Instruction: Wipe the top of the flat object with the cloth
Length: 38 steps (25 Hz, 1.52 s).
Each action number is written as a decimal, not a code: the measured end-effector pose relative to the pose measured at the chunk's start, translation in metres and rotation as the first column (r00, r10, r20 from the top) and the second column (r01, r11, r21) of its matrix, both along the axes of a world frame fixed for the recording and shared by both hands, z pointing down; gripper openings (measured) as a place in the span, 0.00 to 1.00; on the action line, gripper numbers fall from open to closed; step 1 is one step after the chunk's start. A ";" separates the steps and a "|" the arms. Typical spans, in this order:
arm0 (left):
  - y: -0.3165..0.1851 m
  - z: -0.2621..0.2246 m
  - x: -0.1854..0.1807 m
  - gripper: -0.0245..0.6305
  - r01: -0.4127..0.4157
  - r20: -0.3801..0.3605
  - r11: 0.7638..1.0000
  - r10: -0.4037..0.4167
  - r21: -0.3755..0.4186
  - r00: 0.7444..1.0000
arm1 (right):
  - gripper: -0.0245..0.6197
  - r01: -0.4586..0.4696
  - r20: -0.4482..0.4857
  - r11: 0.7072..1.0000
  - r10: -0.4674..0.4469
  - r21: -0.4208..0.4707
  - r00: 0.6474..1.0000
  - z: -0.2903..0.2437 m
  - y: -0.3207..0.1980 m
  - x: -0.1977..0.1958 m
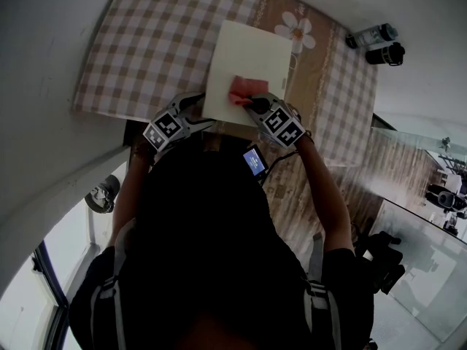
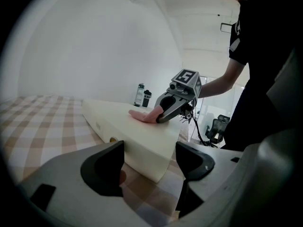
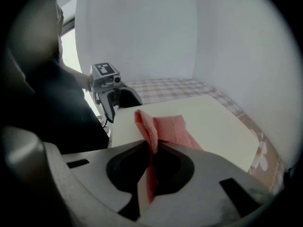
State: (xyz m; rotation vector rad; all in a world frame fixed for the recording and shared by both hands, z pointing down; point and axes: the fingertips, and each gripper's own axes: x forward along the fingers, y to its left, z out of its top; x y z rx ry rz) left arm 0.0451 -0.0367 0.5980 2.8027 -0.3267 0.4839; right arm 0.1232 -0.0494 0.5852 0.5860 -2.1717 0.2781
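My right gripper (image 3: 150, 163) clamps the pink cloth (image 3: 168, 129), which sits on the cream board's (image 3: 213, 122) near edge. Bare board stretches ahead, twd the wall. Left gripper (image 2: 149, 162) is wide open & empty, at the board's near-left corner.

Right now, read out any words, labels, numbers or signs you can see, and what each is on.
Nothing here reads as text.
Marker cube: square black-and-white code, no letters.
Bottles: labels too small to read.
Flat object, side mark: blurred.
Cloth: no print visible.
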 end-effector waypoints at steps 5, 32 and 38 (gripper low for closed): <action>0.001 -0.001 0.000 0.57 0.001 0.002 1.000 -0.001 0.003 1.000 | 0.06 0.010 0.027 1.000 -0.009 -0.011 1.000 -0.002 0.016 -0.007; -0.003 -0.002 0.001 0.57 0.002 -0.012 1.000 -0.002 -0.001 1.000 | 0.06 -0.066 0.294 0.985 0.016 0.162 0.956 -0.078 0.026 -0.039; 0.003 -0.004 -0.001 0.57 -0.011 -0.018 1.000 0.011 -0.022 1.000 | 0.06 -0.221 0.115 0.891 0.190 0.397 0.975 -0.102 -0.080 0.035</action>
